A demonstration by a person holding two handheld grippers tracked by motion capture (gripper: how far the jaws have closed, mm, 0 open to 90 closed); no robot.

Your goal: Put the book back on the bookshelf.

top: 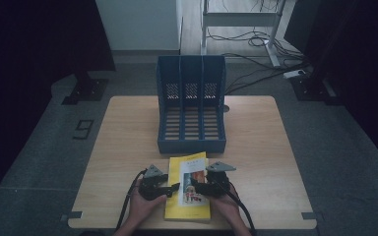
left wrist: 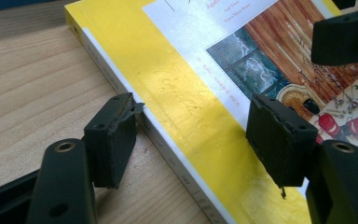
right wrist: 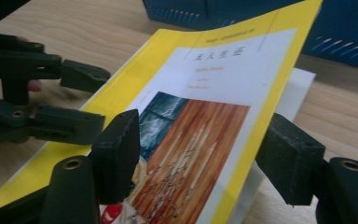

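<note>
Yellow book [top: 188,189] lies flat at the table's [top: 256,147] near edge, long axis toward the rack [top: 191,105], between both spread hand-held grippers: left [top: 173,187] straddling its spine, right [top: 195,187] bracketing the lifted cover.

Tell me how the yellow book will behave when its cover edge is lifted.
The yellow book is probably a floppy paperback: its front cover already bows up off the white pages by the right tool. The glossy cover may be slippery. The thick page block would likely stay flat on the table.
</note>
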